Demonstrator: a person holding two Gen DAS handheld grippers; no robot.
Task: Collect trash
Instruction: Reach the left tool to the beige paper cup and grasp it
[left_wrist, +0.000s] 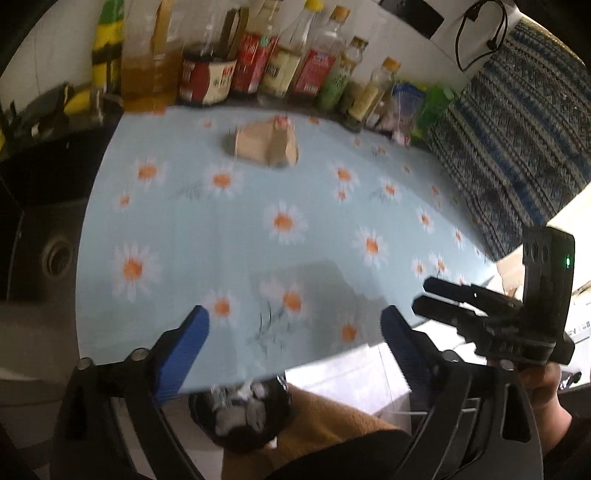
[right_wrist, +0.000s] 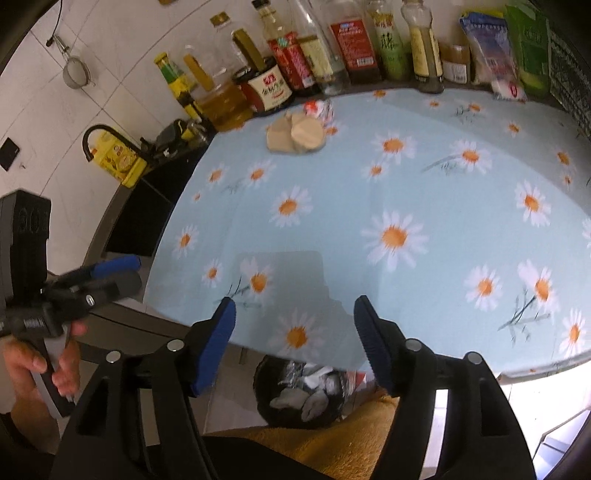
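We hold both grippers — left gripper (left_wrist: 291, 332) and right gripper (right_wrist: 295, 325) — with jaws wide open and empty, the crumpled brown paper (left_wrist: 266, 146) lying far ahead across the table (left_wrist: 229, 236), about equally distant from both.

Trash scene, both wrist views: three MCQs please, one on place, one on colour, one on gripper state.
1. Where is the brown paper trash?
A. in the bin
B. far side of the table, near the bottles
C. in the right gripper

2. What colour are the pads?
A. blue
B. red
C. white

3. What state is the right gripper in?
A. shut on paper
B. shut, empty
C. open, empty

Answers:
1 B: it lies on the floral cloth just before the bottle row.
2 A: blue pads show on the right gripper and the left gripper.
3 C: its jaws stand wide apart with nothing between; the bin shows through the gap.
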